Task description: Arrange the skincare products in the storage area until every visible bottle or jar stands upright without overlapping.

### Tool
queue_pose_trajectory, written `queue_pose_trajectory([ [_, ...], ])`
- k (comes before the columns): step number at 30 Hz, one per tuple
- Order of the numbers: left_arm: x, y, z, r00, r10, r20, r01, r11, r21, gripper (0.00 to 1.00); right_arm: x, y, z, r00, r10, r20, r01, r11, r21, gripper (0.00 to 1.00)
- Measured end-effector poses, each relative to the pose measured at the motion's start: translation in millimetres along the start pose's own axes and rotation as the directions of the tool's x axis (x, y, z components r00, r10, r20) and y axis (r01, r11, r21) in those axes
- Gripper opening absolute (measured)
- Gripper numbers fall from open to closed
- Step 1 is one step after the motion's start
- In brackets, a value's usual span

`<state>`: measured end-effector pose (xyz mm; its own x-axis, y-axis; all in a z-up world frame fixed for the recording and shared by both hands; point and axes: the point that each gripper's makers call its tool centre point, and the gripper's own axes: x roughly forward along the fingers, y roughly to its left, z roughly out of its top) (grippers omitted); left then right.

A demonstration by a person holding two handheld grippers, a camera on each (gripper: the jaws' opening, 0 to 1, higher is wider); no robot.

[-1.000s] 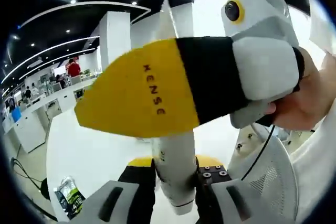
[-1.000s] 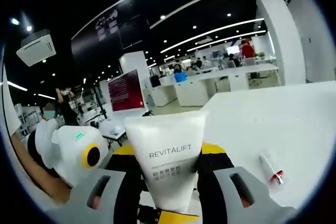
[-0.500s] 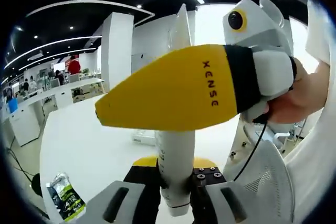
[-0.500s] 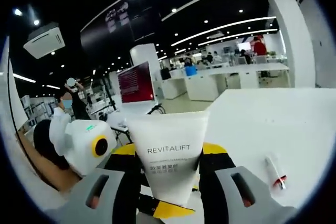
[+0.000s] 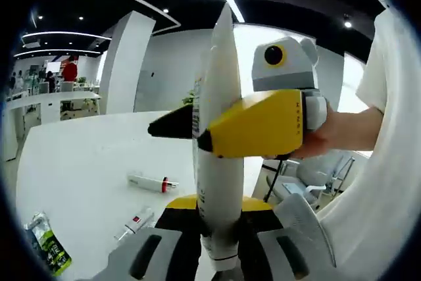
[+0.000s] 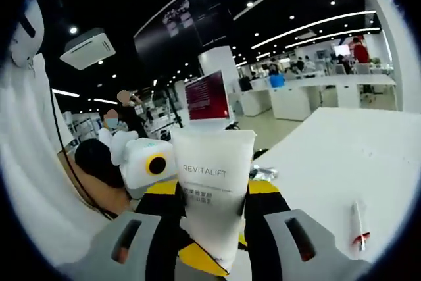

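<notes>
Right tongs (image 5: 197,137) drawn back, tube (image 5: 216,162) between both

The left gripper (image 5: 217,241) is showing grey plastic jaws lined with black pads and yellow at the base, each with a dark slot. The right gripper (image 5: 223,129) is wearing a yellow shell marked XENSE, tapering to black, on a grey-white body with a trailing black cable. Beside it, the person is wearing a white sleeve (image 5: 385,162).
</notes>
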<state>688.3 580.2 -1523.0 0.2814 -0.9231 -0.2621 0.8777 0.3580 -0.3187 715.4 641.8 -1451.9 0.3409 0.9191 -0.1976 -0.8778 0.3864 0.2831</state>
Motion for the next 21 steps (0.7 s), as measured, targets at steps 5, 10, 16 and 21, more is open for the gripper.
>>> queue_pose_trajectory([
  [5, -1, -11.5, -3.6, 0.997, -0.071, 0.003, 0.071, 0.997, -0.004, 0.18, -2, 11, -6.9, 0.997, 0.062, -0.051, -0.062, 0.998, -0.005, 0.30],
  [10, -4, -24.3, -5.0, 0.989, -0.149, 0.012, 0.149, 0.989, -0.017, 0.18, -2, 23, -10.3, 0.985, 0.136, -0.104, -0.139, 0.990, -0.024, 0.29],
  [16, -11, -45.4, -0.6, 0.953, -0.297, 0.061, 0.301, 0.950, -0.077, 0.18, -4, 36, -9.9, 0.967, 0.223, -0.120, -0.220, 0.975, 0.040, 0.24],
  [21, -14, -52.9, 2.3, 0.934, -0.350, 0.079, 0.354, 0.934, -0.053, 0.18, -5, 47, -6.6, 0.965, 0.246, -0.092, -0.245, 0.969, 0.029, 0.19],
])
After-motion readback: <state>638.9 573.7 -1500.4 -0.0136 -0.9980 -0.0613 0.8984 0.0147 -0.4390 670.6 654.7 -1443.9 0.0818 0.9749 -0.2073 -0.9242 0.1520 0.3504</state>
